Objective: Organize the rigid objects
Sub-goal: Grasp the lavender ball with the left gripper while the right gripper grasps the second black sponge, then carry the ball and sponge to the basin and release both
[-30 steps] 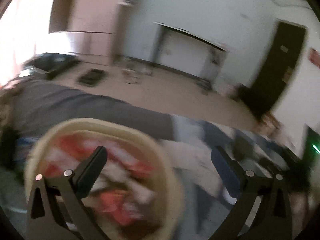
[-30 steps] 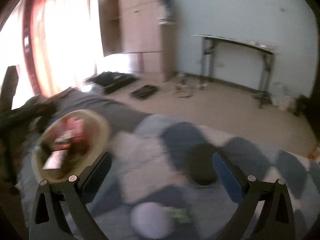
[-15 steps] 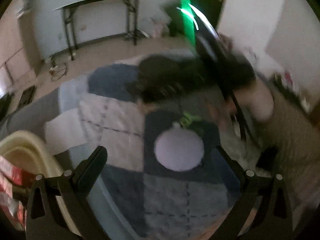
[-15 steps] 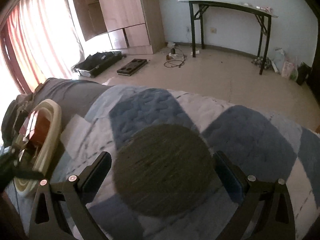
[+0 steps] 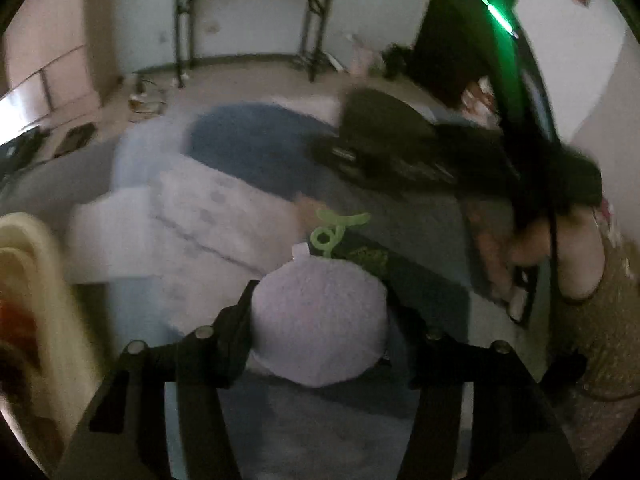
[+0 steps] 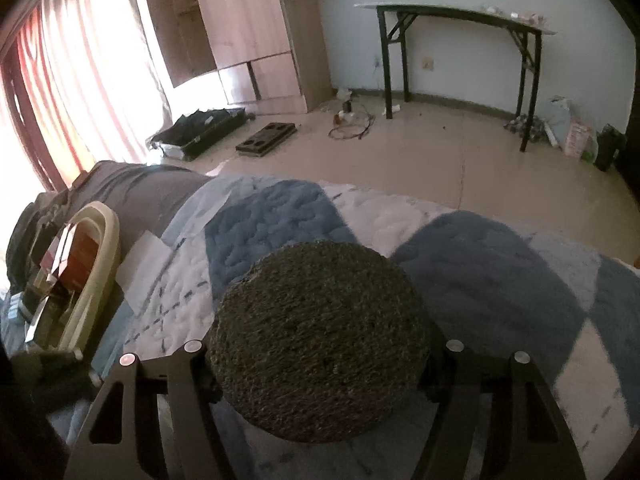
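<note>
Lavender pad [image 5: 320, 320], round and fuzzy-faced, lay on the blue-and-white quilt [image 6: 276, 216] at lower centre of the left wrist view, a green coiled cord [image 5: 332, 232] beside its top edge. I judged it light and thin, best taken across its width at the rim. My left gripper [image 5: 320, 316] had just been closing, and its jaws bore on both sides of the pad. In the right wrist view, a dark woven disc [image 6: 320, 336] sat lower centre on the same quilt; I judged it stiff, coarse and unlikely to slip. My right gripper [image 6: 320, 364] had likewise just been closing and clamped the disc's opposite edges. Both grippers pointed steeply downward. A cream basket [image 6: 96, 264] of packets stood at left.
</note>
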A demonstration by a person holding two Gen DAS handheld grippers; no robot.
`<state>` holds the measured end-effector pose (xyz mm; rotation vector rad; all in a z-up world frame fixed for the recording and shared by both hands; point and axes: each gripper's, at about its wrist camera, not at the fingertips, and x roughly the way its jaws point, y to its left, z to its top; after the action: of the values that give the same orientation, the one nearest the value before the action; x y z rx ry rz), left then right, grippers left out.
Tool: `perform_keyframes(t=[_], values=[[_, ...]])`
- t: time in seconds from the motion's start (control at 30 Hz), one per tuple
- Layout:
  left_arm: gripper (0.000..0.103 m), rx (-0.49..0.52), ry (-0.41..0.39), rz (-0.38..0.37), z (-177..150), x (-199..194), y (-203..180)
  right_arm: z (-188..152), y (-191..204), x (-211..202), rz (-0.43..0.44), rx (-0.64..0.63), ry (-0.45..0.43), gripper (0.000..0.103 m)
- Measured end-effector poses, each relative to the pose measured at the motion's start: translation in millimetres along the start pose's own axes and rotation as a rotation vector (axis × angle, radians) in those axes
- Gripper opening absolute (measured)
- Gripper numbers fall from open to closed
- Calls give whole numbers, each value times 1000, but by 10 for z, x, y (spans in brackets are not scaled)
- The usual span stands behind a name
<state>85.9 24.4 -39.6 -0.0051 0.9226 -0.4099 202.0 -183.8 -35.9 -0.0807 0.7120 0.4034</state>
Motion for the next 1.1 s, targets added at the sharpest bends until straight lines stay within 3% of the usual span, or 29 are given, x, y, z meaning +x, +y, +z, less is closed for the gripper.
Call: perform_keyframes(t=[0.1, 0.2, 0.27, 0.37, 0.47, 0.6, 0.73, 0.97, 1.1], values=[[58, -63, -90, 39, 77, -487, 408, 4, 74, -244, 1, -23, -63, 67], [58, -145, -209, 195, 37, -1151, 881, 46, 300, -433, 28, -60, -125, 67], [59, -213, -247, 274, -105, -1475, 1199, 58, 614, -493, 93, -113, -129, 68], [59, -346, -220, 436, -336, -1685, 1758, 32, 1280, -523, 212, -235, -106, 67], [59, -460, -142, 489, -448, -1505, 2152, -42, 1950, -450, 311, -349, -61, 67], [59, -471, -90, 481, -546, -1259, 2175, -194, 2520, -189, 341, -453, 4, 67], [62, -476, -77, 463, -594, -1203, 2173, -175, 2584, 74, 345, -410, 52, 67], [63, -543, -91, 452, -689, -1179, 2354, -59, 2856, 230, 372, -450, 65, 67], [88, -570, -132, 447, -687, -1260, 2353, -20, 2917, 427, 384, -429, 71, 69]])
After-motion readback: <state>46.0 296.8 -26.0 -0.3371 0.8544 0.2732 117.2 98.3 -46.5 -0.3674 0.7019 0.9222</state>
